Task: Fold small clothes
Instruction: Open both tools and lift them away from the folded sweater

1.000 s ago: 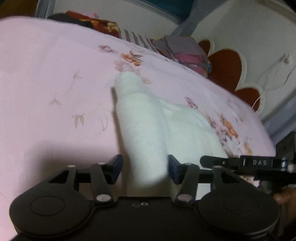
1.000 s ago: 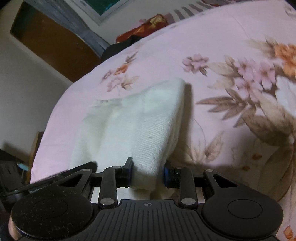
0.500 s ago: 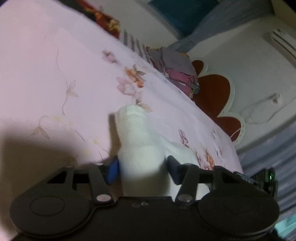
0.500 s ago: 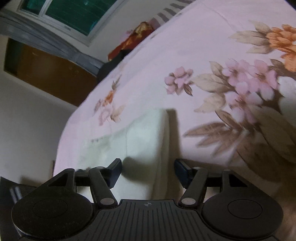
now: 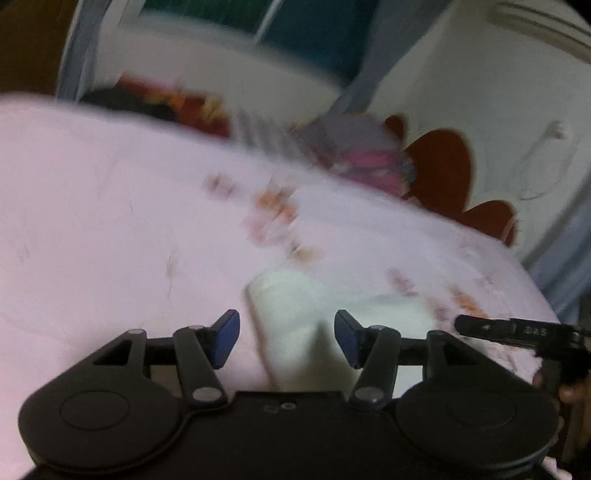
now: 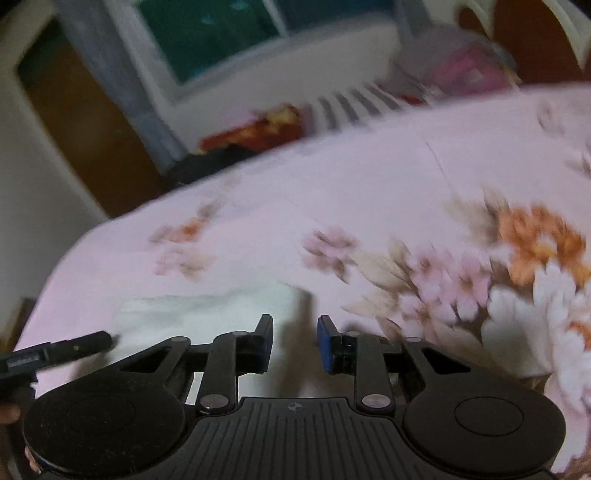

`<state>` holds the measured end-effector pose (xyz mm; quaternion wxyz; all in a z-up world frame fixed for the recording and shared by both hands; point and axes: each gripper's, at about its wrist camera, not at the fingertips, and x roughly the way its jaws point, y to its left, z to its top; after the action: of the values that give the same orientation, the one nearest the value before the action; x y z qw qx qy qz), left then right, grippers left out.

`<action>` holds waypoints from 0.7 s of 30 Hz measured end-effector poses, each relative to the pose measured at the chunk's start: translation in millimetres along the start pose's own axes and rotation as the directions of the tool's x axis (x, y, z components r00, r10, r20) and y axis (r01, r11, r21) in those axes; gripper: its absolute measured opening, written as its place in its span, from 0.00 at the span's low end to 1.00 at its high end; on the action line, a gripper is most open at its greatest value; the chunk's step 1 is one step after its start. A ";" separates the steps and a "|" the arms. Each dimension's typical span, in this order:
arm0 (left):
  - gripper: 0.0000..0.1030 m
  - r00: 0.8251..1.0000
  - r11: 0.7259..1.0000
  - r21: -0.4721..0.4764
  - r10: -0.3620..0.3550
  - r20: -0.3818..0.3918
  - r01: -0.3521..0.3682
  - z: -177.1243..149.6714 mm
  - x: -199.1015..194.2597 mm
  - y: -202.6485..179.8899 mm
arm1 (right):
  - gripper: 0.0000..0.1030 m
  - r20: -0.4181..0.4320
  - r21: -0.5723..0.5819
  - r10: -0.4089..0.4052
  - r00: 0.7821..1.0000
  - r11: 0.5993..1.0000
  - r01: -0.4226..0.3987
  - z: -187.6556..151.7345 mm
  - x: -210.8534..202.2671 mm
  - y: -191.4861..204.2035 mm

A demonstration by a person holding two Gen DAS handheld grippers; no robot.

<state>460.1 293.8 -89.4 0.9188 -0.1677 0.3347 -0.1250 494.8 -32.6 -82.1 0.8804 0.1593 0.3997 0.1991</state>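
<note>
White cloth [image 5: 295, 325] lies folded into narrow band on pink floral bed [image 5: 110, 221], blurred. Left hand-held gripper [image 5: 286, 339]: jaws apart and opening, cloth between but pads clear of it; a second ago cloth filled gap. Right hand-held gripper [image 6: 295, 341]: jaws narrow and closing, nothing pinched, cloth [image 6: 221, 314] just ahead-left; earlier clamped on cloth edge. Both angled down at bed, lifted back since.

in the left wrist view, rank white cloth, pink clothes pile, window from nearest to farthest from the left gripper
1. white cloth, lying on the bed just ahead, between the left gripper fingers
2. pink clothes pile, far edge of the bed
3. window, on the wall behind
</note>
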 end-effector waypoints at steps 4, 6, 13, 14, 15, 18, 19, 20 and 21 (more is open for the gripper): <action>0.43 0.996 0.974 0.208 -0.090 -0.018 0.092 -15.1 -29.6 -42.3 | 0.25 -0.044 -0.220 0.053 0.998 0.974 -0.062 -17.3 -22.8 47.2; 0.36 0.991 0.952 0.284 -0.092 -0.093 0.115 -28.2 -19.7 -56.5 | 0.25 -0.072 -0.332 0.045 0.996 0.941 -0.066 -34.2 -17.3 65.3; 0.25 0.978 0.984 0.054 -0.162 -0.132 0.170 -44.4 -8.8 -29.3 | 0.27 -0.113 -0.386 -0.130 0.985 0.919 0.077 -56.4 4.1 64.4; 0.25 0.979 0.982 0.065 -0.169 -0.116 0.177 -46.9 -20.2 -30.8 | 0.27 -0.082 -0.414 -0.156 0.984 0.904 0.109 -57.1 -2.7 72.4; 0.25 0.981 0.982 0.073 -0.165 -0.106 0.173 -50.0 -30.8 -33.4 | 0.27 -0.065 -0.419 -0.156 0.986 0.901 0.115 -56.1 -11.3 74.8; 0.25 0.986 0.987 0.060 -0.141 -0.084 0.147 -68.8 -59.2 -41.4 | 0.27 -0.059 -0.409 -0.078 0.995 0.912 0.047 -66.7 -41.9 81.3; 0.25 0.989 0.990 0.055 -0.124 -0.077 0.129 -76.8 -68.1 -44.5 | 0.27 -0.065 -0.415 -0.059 0.996 0.909 0.027 -71.5 -48.3 83.3; 0.25 0.989 0.990 0.052 -0.126 -0.076 0.130 -84.2 -73.6 -47.3 | 0.27 -0.073 -0.426 -0.038 0.997 0.905 0.004 -80.1 -55.1 85.1; 0.25 0.990 0.991 0.056 -0.120 -0.076 0.124 -91.4 -76.8 -51.4 | 0.27 -0.090 -0.430 -0.023 0.996 0.903 -0.019 -88.4 -59.1 85.4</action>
<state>336.8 252.7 -91.0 0.9013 -0.1552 0.3531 -0.1971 372.4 24.1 -62.3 0.8745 -0.0487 0.3868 0.2887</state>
